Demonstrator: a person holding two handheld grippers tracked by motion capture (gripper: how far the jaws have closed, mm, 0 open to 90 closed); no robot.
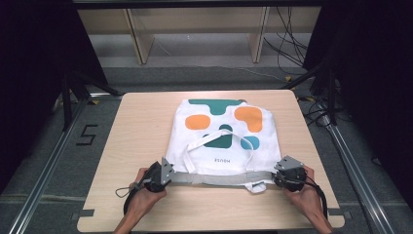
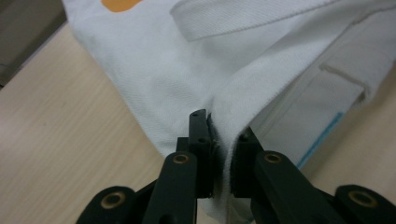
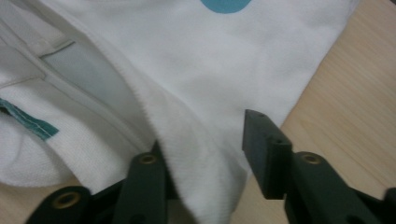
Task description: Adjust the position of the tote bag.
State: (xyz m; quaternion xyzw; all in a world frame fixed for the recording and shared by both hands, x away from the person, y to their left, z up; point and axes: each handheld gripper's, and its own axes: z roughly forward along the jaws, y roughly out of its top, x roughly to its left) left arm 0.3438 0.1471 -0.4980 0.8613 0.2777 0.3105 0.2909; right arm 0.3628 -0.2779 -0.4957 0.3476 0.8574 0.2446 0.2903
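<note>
A white tote bag [image 1: 220, 130] with orange and teal shapes lies flat on the wooden table [image 1: 141, 141], its mouth toward me. One handle strap [image 1: 195, 146] loops over the bag's face. My left gripper [image 1: 168, 176] is shut on the near left corner of the bag's mouth; the left gripper view shows the hem [image 2: 243, 93] pinched between the jaws [image 2: 222, 128]. At the near right corner, my right gripper [image 1: 281, 175] stands open, and a fold of the white cloth [image 3: 196, 154] lies between its spread jaws [image 3: 205, 135], clear of the right jaw. The upper hem stretches between both grippers.
The second handle [image 1: 256, 187] pokes out beneath the mouth toward the front edge. Bare table runs left and right of the bag. Behind the table stands a wooden shelf frame [image 1: 141, 39], and cables [image 1: 292, 44] lie on the floor at back right.
</note>
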